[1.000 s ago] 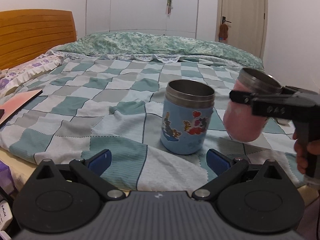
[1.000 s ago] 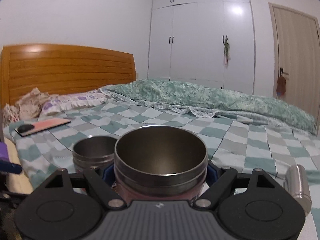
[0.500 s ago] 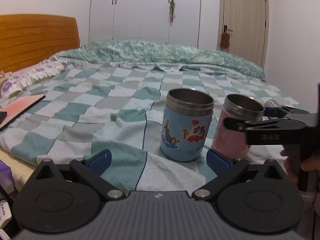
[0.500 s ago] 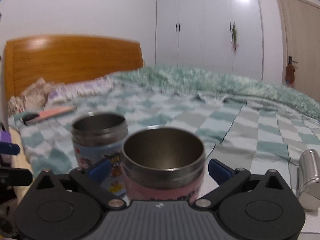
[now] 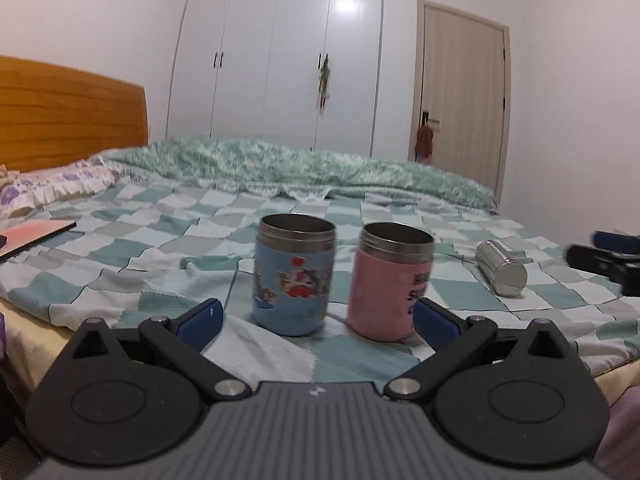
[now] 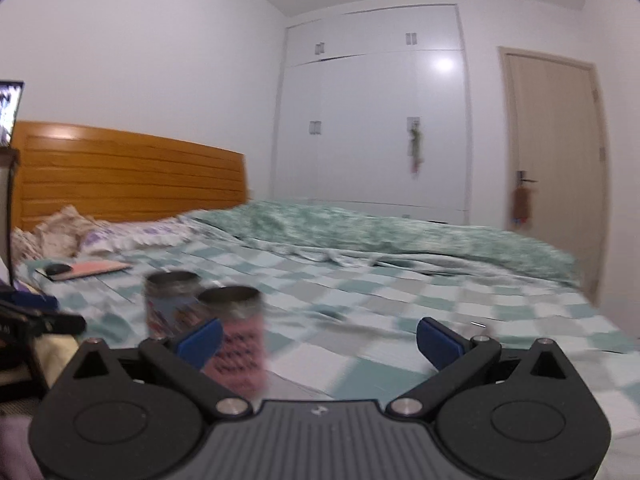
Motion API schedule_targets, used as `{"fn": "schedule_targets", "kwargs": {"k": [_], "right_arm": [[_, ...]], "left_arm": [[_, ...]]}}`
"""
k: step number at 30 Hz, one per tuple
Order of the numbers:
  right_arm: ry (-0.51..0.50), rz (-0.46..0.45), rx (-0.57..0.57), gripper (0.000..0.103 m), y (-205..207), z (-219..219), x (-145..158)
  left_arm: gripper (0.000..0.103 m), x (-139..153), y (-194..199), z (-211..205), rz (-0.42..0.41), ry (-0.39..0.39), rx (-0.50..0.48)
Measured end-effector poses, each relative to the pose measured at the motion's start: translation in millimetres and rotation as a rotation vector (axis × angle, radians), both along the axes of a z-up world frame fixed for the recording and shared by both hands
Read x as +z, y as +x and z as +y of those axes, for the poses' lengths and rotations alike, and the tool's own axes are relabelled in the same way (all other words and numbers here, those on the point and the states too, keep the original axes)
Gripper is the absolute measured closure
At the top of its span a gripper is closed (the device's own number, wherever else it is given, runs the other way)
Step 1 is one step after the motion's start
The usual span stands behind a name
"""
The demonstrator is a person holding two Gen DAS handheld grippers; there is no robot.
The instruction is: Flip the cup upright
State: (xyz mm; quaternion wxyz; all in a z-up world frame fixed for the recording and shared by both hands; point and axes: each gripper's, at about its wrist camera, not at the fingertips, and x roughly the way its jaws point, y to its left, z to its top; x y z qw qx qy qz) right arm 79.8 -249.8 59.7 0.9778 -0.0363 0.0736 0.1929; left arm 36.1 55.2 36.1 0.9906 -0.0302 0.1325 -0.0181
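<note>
Cups, pink (image 5: 390, 290) & blue (image 5: 294, 278), upright on checked bedspread (image 5: 120, 248), bedroom, blurry.

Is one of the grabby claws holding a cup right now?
No. The left gripper and right gripper are both open and hold nothing. The pink cup and blue cup stand on the bed by themselves.

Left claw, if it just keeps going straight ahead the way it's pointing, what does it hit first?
Probably the blue cup, standing upright just ahead, a little left of the open left claw's centre line. The pink cup stands beside it toward the right finger and might get clipped too; depth is hard to judge.
</note>
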Motion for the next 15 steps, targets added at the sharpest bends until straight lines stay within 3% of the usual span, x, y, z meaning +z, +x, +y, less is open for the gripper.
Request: {"fn": "schedule_targets", "kwargs": {"k": [6,10,15], "right_arm": [[-0.048,-0.021,-0.093,0.000,-41,-40,-29],[-0.054,-0.019,-0.129,0.000,-56,-51,-50],[-0.079,-0.090,-0.181,0.000,-72,-51,-64]], "left_arm": [[0.000,-27,-7,-29,0.007,-0.024,0.004],[0.000,-40,-12,-52,-0.044,0.038,0.006],[0.000,-44,-18,-65,-0.081,0.075,0.027]]}}
